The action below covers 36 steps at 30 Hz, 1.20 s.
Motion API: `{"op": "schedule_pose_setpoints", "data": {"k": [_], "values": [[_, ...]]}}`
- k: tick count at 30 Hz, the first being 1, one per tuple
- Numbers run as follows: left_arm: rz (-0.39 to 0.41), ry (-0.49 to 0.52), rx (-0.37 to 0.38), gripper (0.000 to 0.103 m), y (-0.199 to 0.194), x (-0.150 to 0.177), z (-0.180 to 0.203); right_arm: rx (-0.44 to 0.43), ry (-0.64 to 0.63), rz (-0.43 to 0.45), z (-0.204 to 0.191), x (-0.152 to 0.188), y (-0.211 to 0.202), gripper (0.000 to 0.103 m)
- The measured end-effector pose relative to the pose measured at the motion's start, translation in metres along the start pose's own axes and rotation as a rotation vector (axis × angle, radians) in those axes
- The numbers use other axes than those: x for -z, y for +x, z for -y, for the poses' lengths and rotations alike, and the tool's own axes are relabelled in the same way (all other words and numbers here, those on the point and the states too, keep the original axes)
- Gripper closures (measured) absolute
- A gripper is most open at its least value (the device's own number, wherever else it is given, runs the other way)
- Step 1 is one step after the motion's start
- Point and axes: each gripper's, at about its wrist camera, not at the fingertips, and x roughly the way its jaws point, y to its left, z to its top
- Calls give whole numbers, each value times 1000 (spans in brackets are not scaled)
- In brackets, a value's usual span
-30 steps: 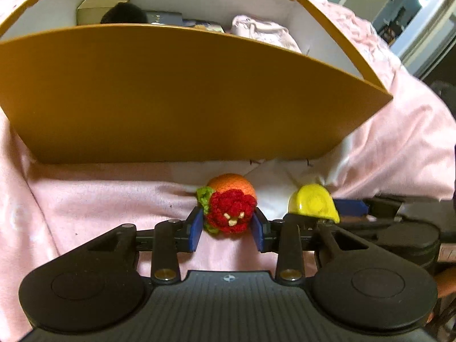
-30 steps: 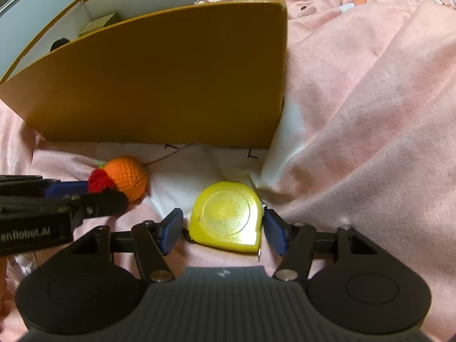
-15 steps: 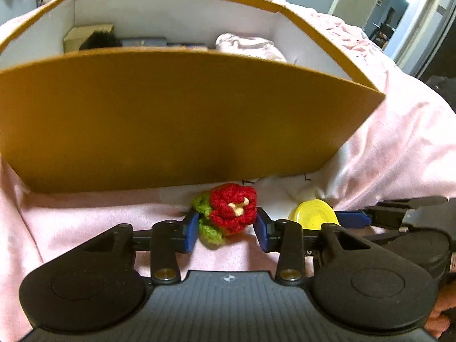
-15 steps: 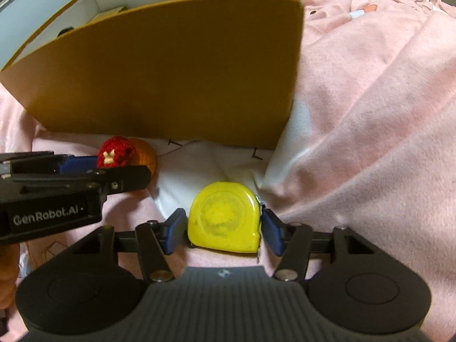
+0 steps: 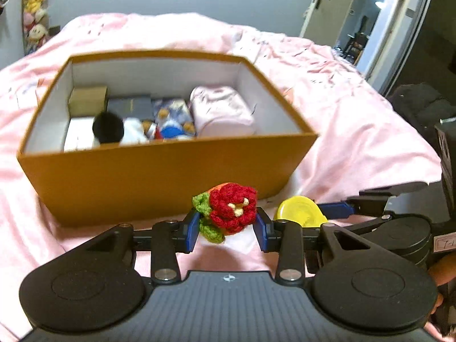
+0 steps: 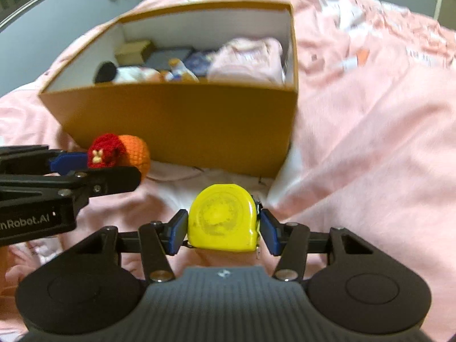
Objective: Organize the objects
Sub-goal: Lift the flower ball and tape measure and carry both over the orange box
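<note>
My left gripper (image 5: pixel 227 226) is shut on a crocheted orange ball with a red flower and green leaves (image 5: pixel 230 212), held above the bedding in front of the box; it also shows in the right wrist view (image 6: pixel 119 154). My right gripper (image 6: pixel 223 232) is shut on a yellow tape measure (image 6: pixel 223 222), held up beside the left one; it also shows in the left wrist view (image 5: pixel 299 213). The orange cardboard box (image 5: pixel 159 182) stands open just ahead of both grippers and holds small boxes, a plush toy and folded pink cloth (image 5: pixel 222 114).
The box (image 6: pixel 182 122) sits on a bed with a rumpled pink blanket (image 5: pixel 356 131). A patch of white sheet (image 6: pixel 176 179) lies before the box. An open doorway (image 5: pixel 359 28) is at the far right. Plush toys (image 5: pixel 34 14) hang at the far left.
Both grippers have risen with their objects off the bedding. The view now looks down into the box, whose contents show. The crocheted ball has turned so the flower faces me.
</note>
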Motion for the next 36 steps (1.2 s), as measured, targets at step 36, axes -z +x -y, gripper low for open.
{"op": "schedule_pose_setpoints", "data": {"k": [36], "values": [[30,-176,-82,58,41,-96,-44,136,-553,-192,-13,-142,69,47]]}}
